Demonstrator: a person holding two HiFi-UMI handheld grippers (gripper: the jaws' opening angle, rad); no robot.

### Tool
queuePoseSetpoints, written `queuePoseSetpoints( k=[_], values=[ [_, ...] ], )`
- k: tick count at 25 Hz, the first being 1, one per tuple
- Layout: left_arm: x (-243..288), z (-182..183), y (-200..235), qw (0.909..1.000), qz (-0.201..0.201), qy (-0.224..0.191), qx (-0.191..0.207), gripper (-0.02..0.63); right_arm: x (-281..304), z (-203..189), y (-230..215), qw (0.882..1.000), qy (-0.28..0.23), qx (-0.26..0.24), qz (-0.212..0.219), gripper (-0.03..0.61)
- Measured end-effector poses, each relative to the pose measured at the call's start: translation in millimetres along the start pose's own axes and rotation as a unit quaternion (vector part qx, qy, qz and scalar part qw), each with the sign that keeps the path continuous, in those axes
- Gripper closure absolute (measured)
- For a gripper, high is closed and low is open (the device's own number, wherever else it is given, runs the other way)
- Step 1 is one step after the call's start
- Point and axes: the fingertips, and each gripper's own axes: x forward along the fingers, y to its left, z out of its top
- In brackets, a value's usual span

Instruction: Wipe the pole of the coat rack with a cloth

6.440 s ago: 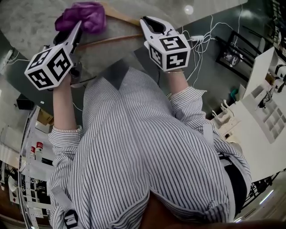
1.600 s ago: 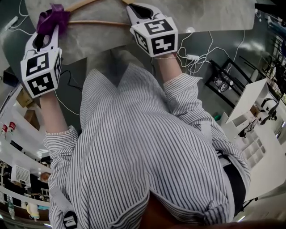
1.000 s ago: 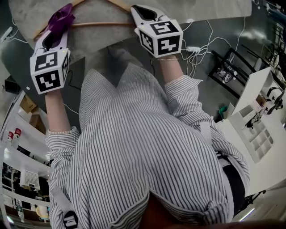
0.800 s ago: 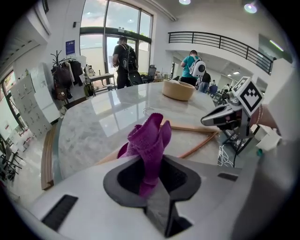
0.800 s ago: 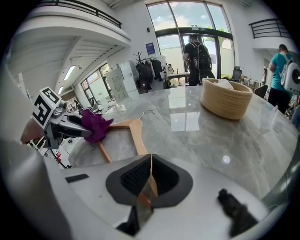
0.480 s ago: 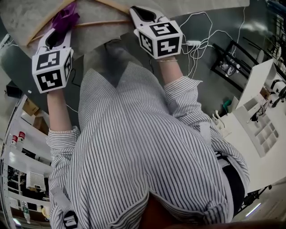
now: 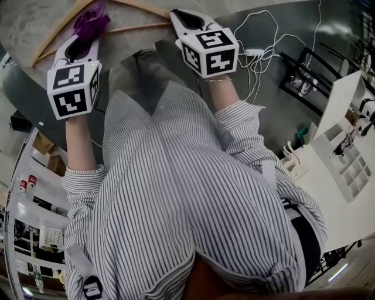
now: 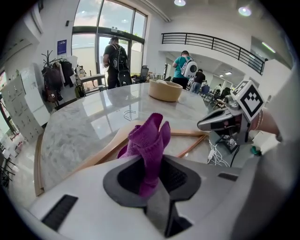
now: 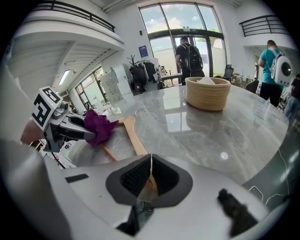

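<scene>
A wooden coat hanger point(image 7: 133, 26) lies on the round marble table point(image 7: 29, 23). My left gripper point(image 7: 81, 42) is shut on a bunched purple cloth point(image 7: 91, 20), which sits against the hanger's lower bar point(image 9: 107, 152). In the left gripper view the cloth point(image 8: 150, 140) sticks up from between the jaws and hides part of the hanger point(image 8: 187, 136). My right gripper point(image 7: 184, 17) is shut on one end of the hanger; the wood point(image 9: 136, 136) runs in between its pads. Each gripper shows in the other's view: the left gripper point(image 9: 70, 124), the right gripper point(image 8: 204, 125).
A tan woven bowl point(image 9: 207, 93) stands further in on the table. White cables and a power strip point(image 7: 258, 53) lie on the floor to the right, near a white shelf unit point(image 7: 345, 146). People stand by the glass doors point(image 8: 115, 56).
The left gripper and its cloth have slid a little to the right along the hanger's bar. The right gripper has kept its hold in about the same place.
</scene>
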Motion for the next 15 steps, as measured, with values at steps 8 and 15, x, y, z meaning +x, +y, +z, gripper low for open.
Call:
queuePoseSetpoints(
  k=[8,15],
  values=[
    [1,4,-12,1.0000,0.004,0.002,0.007,0.520,-6,-16,-5,1.000,0.008,0.017,0.006,0.561],
    [4,5,-23,0.9999,0.010,-0.001,0.010,0.520,-6,-21,-6,1.000,0.007,0.017,0.011,0.561]
  ],
)
